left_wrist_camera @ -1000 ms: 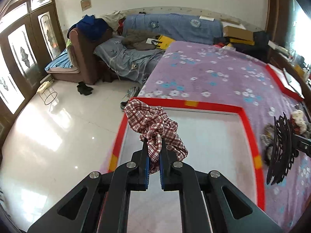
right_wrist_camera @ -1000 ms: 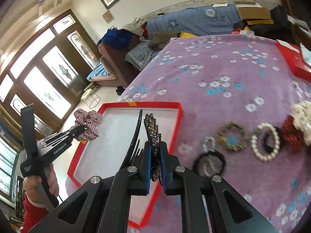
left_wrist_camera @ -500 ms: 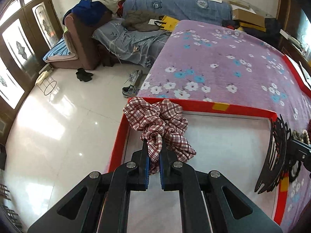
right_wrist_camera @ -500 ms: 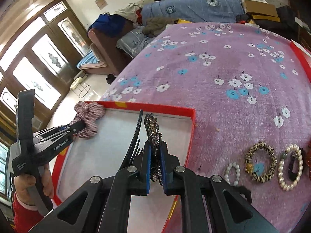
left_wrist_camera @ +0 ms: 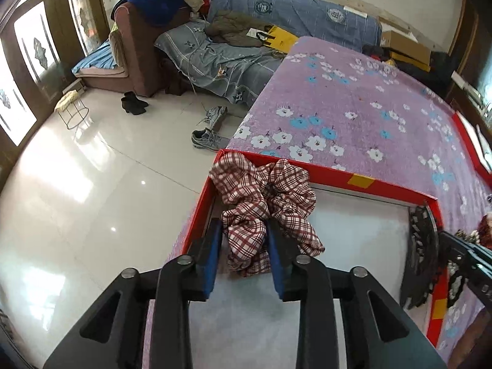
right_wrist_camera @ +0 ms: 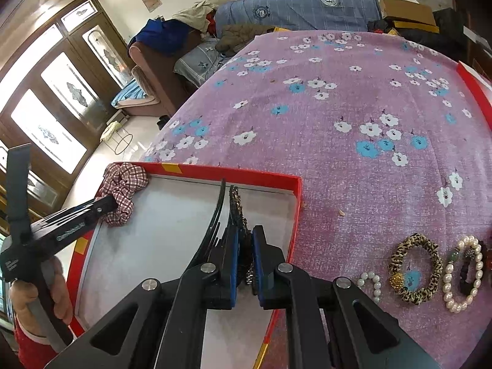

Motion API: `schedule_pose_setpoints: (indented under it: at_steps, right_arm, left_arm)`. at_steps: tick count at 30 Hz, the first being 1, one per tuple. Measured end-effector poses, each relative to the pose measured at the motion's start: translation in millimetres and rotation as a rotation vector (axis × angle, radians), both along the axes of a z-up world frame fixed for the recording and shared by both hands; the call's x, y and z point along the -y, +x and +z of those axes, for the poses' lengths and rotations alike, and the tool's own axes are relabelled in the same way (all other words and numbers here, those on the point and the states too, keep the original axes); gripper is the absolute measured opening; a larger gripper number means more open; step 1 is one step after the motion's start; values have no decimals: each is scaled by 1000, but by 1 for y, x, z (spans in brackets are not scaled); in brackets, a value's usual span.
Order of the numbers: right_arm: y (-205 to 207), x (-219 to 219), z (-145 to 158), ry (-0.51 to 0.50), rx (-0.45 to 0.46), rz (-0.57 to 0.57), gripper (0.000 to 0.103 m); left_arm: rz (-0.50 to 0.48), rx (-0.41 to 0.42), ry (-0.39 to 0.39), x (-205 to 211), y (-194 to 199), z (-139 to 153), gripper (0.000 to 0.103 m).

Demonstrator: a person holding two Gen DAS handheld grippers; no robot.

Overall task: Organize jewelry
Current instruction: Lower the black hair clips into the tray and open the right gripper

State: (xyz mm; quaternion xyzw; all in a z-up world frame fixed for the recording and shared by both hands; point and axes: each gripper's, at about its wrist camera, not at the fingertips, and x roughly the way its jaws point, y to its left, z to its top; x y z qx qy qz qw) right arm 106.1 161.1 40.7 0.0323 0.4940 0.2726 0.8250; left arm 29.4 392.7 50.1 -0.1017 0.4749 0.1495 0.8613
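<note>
A red-and-white plaid scrunchie (left_wrist_camera: 267, 206) lies in the far left corner of the red-rimmed tray (left_wrist_camera: 335, 176). My left gripper (left_wrist_camera: 244, 246) is open, its jaws apart on either side of the scrunchie's near end. The scrunchie also shows in the right wrist view (right_wrist_camera: 124, 189), with the left gripper (right_wrist_camera: 104, 206) beside it. My right gripper (right_wrist_camera: 245, 246) is shut on a black beaded hair comb (right_wrist_camera: 233, 212) and holds it over the tray's right part (right_wrist_camera: 295, 212). The comb also shows in the left wrist view (left_wrist_camera: 419, 252).
On the purple flowered cloth (right_wrist_camera: 338, 117), right of the tray, lie a small pearl bracelet (right_wrist_camera: 370, 283), a leopard-print bracelet (right_wrist_camera: 413, 272) and a large pearl bracelet (right_wrist_camera: 461, 273). The table edge and tiled floor (left_wrist_camera: 77, 184) are to the left.
My left gripper has opened and let go of the scrunchie, which now rests in the tray's far left corner. My right gripper has carried the comb further over the tray.
</note>
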Motion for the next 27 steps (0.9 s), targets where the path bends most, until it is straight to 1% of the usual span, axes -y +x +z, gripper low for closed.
schedule_pose_setpoints:
  at_steps: [1,3,5,6,11,12,13,15,17,18,22,27]
  right_arm:
    - [0,0,1,-5,6,0,17]
    - [-2,1,3,-8,19,-3,32]
    - [-5,4,7,-4,33,-6,36]
    - [-7,5,9,0,40,-6,36]
    - [-21,15,25,10,79,1,36]
    - [-27,20,30,10,91,5,36]
    - [-32,25,33,8,103,7,36]
    - [-43,35,38,-4,124,9,37]
    - [-53,49,42,-13,140,1,38]
    - [-59,58,42,-15,144,-6,40]
    - [-78,93,39,-18,142,-38,40]
    - [-100,137,34,-12,135,-78,40]
  left_arm:
    - [2,13,-12,0,-4,3,33]
    - [7,39,-31,0,-12,10,38]
    - [10,61,-37,2,-18,18,41]
    - [11,73,-35,4,-23,22,43]
    - [17,126,2,19,-51,43,44]
    - [17,137,9,21,-56,47,47]
    - [14,153,18,27,-63,52,52]
    - [7,187,29,38,-77,60,58]
    - [-4,207,33,49,-87,65,60]
    - [-17,212,32,58,-92,67,61]
    - [-69,202,26,90,-100,66,61]
    - [-152,201,55,136,-107,65,62]
